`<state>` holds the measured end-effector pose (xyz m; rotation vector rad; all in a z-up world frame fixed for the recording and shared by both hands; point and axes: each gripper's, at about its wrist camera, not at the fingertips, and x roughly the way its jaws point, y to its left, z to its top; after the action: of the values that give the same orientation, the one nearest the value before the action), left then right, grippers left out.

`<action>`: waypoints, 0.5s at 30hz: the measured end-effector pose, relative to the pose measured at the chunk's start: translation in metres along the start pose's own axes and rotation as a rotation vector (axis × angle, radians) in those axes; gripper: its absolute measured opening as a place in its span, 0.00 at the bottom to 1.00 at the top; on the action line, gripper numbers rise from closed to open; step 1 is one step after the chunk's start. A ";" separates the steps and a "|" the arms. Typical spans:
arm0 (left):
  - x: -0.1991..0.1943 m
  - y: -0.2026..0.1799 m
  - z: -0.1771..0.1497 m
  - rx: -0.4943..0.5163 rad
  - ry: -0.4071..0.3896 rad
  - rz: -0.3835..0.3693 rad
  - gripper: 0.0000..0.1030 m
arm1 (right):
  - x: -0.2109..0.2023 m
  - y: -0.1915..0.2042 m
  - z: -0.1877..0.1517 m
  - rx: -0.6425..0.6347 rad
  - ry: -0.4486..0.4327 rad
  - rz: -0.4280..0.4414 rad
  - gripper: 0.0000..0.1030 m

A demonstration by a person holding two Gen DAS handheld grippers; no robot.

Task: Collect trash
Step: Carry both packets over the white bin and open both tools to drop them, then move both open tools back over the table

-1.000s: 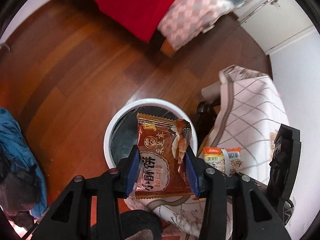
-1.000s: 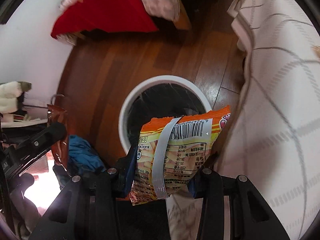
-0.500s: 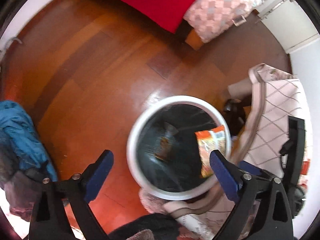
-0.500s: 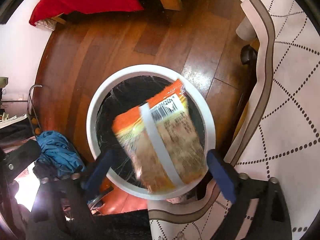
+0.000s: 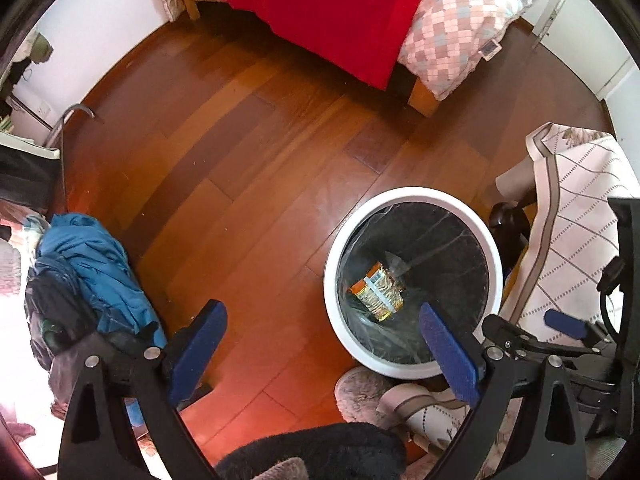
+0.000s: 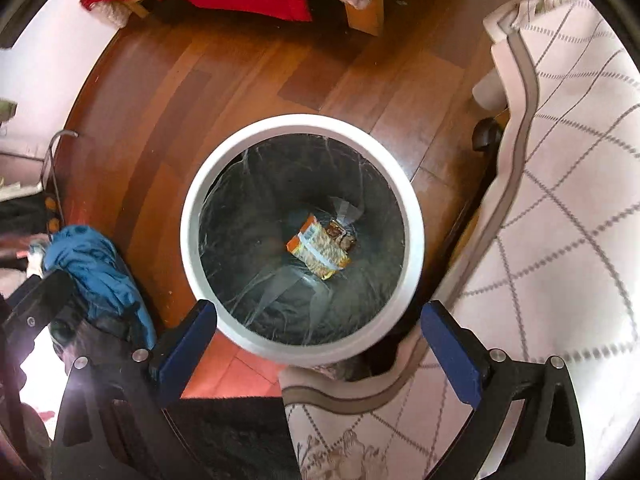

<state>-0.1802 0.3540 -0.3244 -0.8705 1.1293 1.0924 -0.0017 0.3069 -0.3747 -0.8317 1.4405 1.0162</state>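
A white round trash bin [image 6: 192,240] with a dark plastic liner stands on the wooden floor. An orange snack packet [image 6: 316,250] lies at its bottom, with a brown wrapper [image 6: 340,236] partly under it. The bin [image 5: 412,196] and the orange packet [image 5: 376,292] also show in the left wrist view. My right gripper [image 6: 318,344] is open and empty above the bin's near rim. My left gripper [image 5: 324,352] is open and empty, above the floor at the bin's left. The right gripper's blue pad [image 5: 568,322] shows at the right of the left wrist view.
A table with a white checked cloth [image 6: 560,200] stands right of the bin. A bed with a red cover [image 5: 328,4] and a pink checked quilt [image 5: 452,36] is at the far side. Blue clothing [image 5: 92,264] is piled at the left. A furry slipper [image 5: 360,390] lies by the bin.
Both grippers have opened and let go of their packets. The brown wrapper and the orange packet have fallen into the bin. Both grippers have risen; the left one has shifted left.
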 end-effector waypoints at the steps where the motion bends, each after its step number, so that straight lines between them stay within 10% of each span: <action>1: -0.004 0.000 -0.002 0.001 -0.006 0.003 0.95 | -0.006 0.003 -0.003 -0.007 -0.010 -0.019 1.00; 15: -0.090 -0.005 -0.024 0.012 -0.152 -0.019 0.95 | -0.107 0.002 -0.051 -0.058 -0.160 -0.019 1.00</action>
<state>-0.1872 0.3103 -0.2423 -0.7739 0.9986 1.1157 -0.0105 0.2552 -0.2687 -0.7856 1.2704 1.0897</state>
